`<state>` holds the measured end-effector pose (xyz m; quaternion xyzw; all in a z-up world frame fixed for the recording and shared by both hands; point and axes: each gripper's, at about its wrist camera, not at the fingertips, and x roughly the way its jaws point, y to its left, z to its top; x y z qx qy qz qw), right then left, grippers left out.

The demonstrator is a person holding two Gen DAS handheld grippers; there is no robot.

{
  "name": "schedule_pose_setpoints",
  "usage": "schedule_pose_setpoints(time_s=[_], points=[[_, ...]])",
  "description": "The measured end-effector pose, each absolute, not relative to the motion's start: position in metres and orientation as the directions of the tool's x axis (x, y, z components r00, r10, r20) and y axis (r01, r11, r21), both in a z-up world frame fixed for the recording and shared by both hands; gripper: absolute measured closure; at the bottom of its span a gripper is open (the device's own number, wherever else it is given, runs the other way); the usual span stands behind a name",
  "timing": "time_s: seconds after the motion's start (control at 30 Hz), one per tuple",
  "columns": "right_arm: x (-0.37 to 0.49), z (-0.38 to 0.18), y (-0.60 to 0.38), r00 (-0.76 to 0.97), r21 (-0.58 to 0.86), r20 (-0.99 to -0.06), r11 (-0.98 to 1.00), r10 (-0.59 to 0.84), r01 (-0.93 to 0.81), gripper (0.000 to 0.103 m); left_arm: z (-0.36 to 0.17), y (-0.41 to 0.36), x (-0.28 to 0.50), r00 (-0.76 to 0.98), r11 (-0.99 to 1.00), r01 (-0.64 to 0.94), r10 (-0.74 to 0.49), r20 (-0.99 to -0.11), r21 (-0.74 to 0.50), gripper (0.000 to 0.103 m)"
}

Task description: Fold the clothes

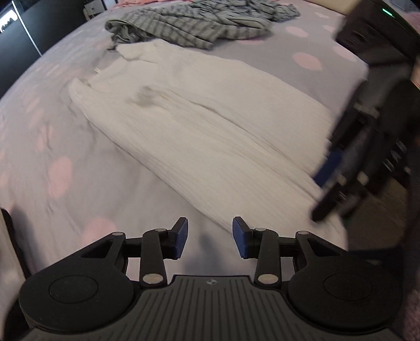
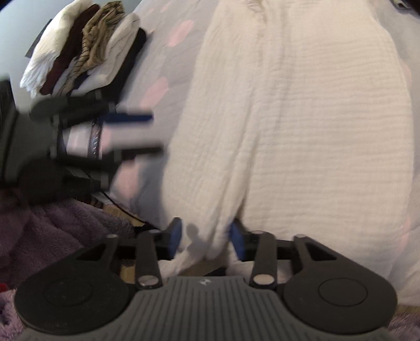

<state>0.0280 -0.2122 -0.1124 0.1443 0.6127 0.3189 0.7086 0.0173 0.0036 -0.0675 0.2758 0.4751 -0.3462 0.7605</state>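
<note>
Blue-padded fingers of the left gripper (image 1: 210,237) stand apart over the bed (image 1: 78,162). Right gripper (image 2: 204,240) fingers, also apart, straddle a fold of the cream garment (image 2: 302,118) spread there.

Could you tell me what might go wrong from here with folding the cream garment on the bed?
The right gripper is open around only a bunched edge of the cream garment at the bed's edge, so it may catch one layer and the fold skews. The left gripper hangs open over bare bedsheet, holding nothing, so that side may drag. The striped shirt lies close beyond the garment's far end and could get snagged.
</note>
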Motion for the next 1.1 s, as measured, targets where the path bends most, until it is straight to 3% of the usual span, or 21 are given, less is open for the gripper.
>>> schedule_pose_setpoints(time_s=[0.23,0.43,0.5,0.57,0.8,1.1], points=[[-0.004,-0.128,-0.199,-0.106,0.628,-0.776,0.748,0.621,-0.213,0.057,-0.092,0.011,-0.047,0.241,0.612,0.79,-0.257,-0.936,0.036,0.067],[-0.025,-0.139,-0.176,-0.103,0.638,-0.767,0.735,0.634,-0.23,0.059,-0.102,0.007,-0.069,0.226,0.583,0.811,-0.229,-0.947,0.052,0.068],[-0.028,-0.137,-0.175,-0.097,0.615,-0.783,0.744,0.614,-0.262,0.07,-0.101,0.01,-0.07,0.24,0.591,0.804,-0.217,-0.946,0.068,0.068],[-0.031,-0.135,-0.174,-0.089,0.591,-0.799,0.751,0.594,-0.293,0.096,-0.096,0.012,-0.069,0.256,0.605,0.793,-0.22,-0.941,0.074,0.068],[-0.043,-0.13,-0.168,-0.066,0.491,-0.859,0.779,0.508,-0.39,0.098,-0.087,0.011,-0.068,0.284,0.613,0.784,-0.224,-0.933,0.091,0.068],[-0.042,-0.155,-0.18,-0.093,0.395,-0.918,0.859,0.386,-0.325,0.098,-0.087,0.004,-0.06,0.304,0.631,0.768,-0.213,-0.928,0.106,0.067]])
